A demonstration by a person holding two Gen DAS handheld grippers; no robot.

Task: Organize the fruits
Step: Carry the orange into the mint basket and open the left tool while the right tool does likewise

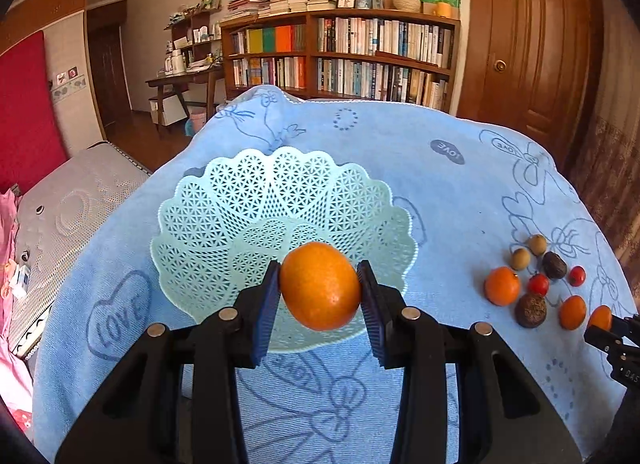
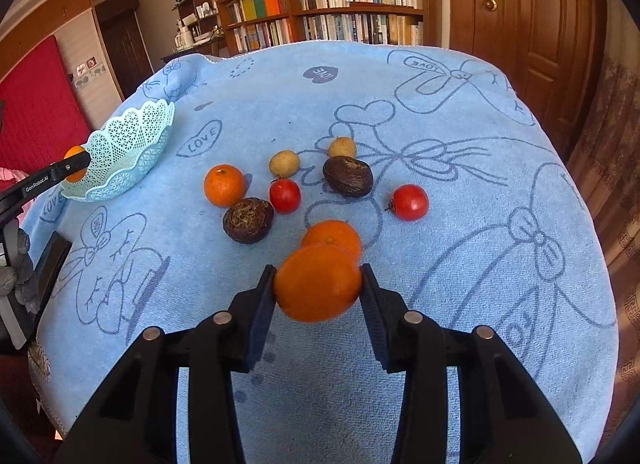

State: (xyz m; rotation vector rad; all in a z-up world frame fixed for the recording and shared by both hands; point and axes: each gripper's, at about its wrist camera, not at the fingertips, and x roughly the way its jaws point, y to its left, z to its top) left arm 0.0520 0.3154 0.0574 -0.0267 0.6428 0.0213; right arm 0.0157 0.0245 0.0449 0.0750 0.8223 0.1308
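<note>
Left hand-held gripper (image 1: 319, 284) clamps a round orange mandarin (image 1: 320, 286) just above the pale-green lattice plastic basket's (image 1: 224, 200) near rim; right hand-held gripper (image 2: 318, 284) grips another mandarin (image 2: 318, 283), basket far left.

Pale mint lattice basket (image 1: 248, 200), light blue towel (image 2: 440, 112) with darker blue line drawings, orange tangerines (image 2: 224, 185).

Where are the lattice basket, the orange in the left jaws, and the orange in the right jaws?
lattice basket (image 1: 256, 200): left wrist view, inner wall.
left-held orange (image 1: 320, 286): left wrist view, peel centre.
right-held orange (image 2: 318, 284): right wrist view, peel centre.
</note>
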